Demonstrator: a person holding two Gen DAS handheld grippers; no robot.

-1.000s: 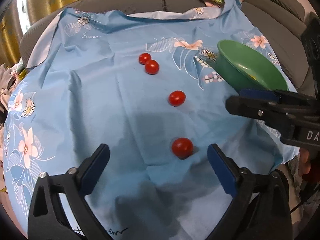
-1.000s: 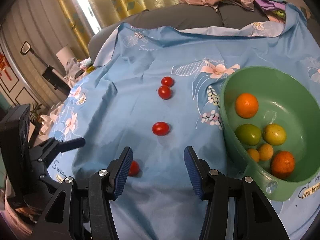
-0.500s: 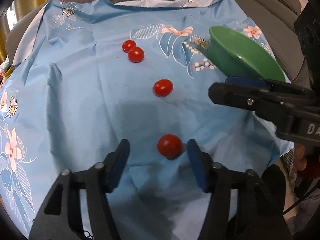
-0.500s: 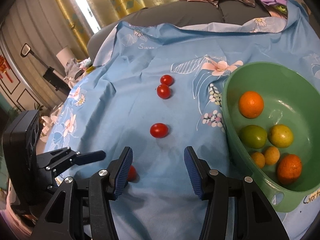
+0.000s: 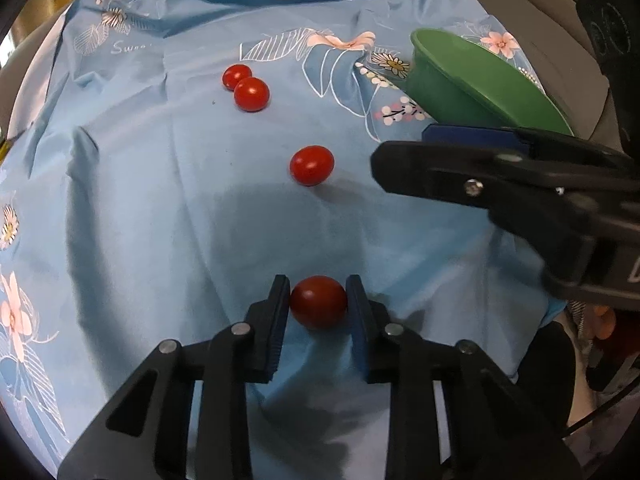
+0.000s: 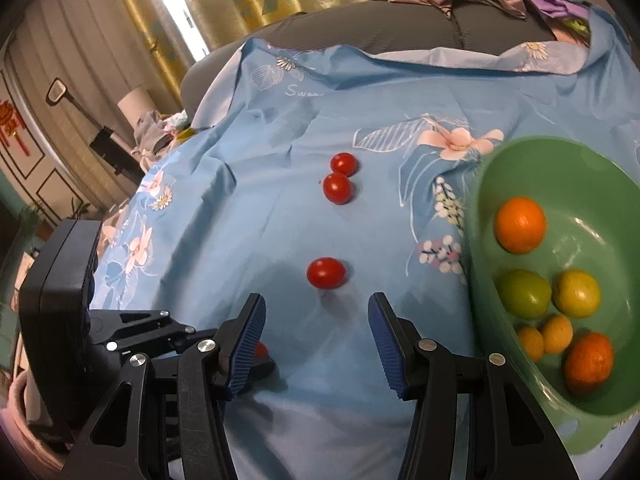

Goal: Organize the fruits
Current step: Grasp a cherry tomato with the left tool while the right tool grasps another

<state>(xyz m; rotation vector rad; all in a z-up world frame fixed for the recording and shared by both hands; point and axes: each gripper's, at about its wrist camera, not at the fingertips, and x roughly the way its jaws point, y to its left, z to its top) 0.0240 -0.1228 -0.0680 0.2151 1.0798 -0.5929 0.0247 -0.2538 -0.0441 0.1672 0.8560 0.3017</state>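
Left tool (image 5: 318, 300) seen clamped on nearest cherry tomato (image 5: 318, 302), jaws just closed onto it, tomato not yet lifted off blue cloth (image 5: 140, 200). Right tool (image 6: 316, 320) held apart, empty, beside green bowl (image 6: 484, 264). Six citrus fruits already counted in bowl. Three tomatoes left on cloth beyond clamped one, well apart from bowl: middle tomato (image 5: 311, 165), far pair (image 5: 245, 89).

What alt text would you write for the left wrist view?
The left hand-held gripper is shut on a cherry tomato resting on a blue floral cloth. Three more tomatoes lie beyond it, and a green bowl sits at the upper right.
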